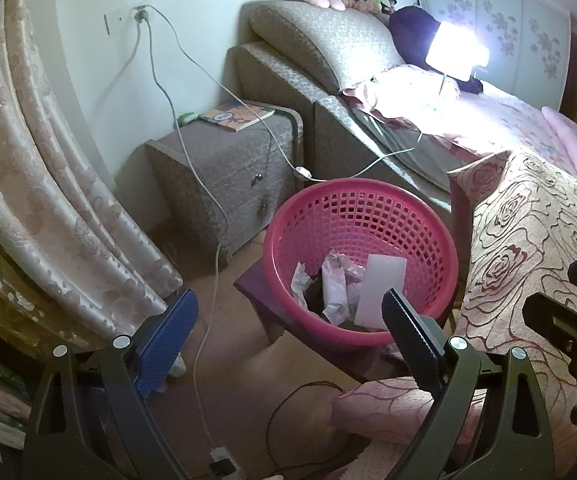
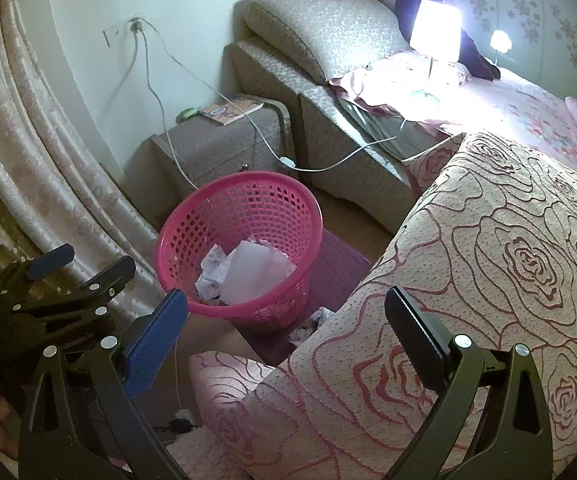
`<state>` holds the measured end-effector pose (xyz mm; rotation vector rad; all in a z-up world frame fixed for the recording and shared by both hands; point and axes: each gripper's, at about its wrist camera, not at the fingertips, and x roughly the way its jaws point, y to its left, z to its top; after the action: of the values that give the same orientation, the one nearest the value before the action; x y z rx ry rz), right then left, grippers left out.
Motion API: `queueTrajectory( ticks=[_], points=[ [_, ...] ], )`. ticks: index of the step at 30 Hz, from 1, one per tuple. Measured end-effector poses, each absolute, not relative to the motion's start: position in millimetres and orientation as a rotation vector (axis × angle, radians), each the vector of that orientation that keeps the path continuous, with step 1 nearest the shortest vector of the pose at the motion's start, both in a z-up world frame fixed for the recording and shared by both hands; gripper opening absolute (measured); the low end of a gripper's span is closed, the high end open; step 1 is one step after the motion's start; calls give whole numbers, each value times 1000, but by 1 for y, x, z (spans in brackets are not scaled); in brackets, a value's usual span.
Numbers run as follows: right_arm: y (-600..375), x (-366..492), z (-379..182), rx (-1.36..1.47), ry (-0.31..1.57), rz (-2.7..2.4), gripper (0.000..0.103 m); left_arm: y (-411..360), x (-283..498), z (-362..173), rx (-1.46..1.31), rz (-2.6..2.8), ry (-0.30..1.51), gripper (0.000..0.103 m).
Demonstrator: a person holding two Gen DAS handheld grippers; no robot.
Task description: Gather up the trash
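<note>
Rose-patterned cover (image 2: 488, 264) | pink basket (image 1: 362, 264) on stool (image 1: 264, 304) | bedroom

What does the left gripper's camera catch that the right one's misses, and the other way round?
Only the left view shows the cabinet's drawer handles. Only the right view shows a crumpled scrap on the floor beside the pink basket, plus a second small light. Both show the basket holding paper trash, the bedside cabinet and lamp.
</note>
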<state>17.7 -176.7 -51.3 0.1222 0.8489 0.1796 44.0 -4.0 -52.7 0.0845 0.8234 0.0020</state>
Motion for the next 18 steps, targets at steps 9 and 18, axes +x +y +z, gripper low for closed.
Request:
queueTrajectory(
  ticks=[9, 18],
  points=[
    [-176, 19, -52, 122, 850, 182, 96, -1, 45, -54, 75, 5, 831, 90],
    [-175, 19, -52, 123, 852, 182, 96, -1, 45, -55, 74, 7, 833, 90]
  ],
)
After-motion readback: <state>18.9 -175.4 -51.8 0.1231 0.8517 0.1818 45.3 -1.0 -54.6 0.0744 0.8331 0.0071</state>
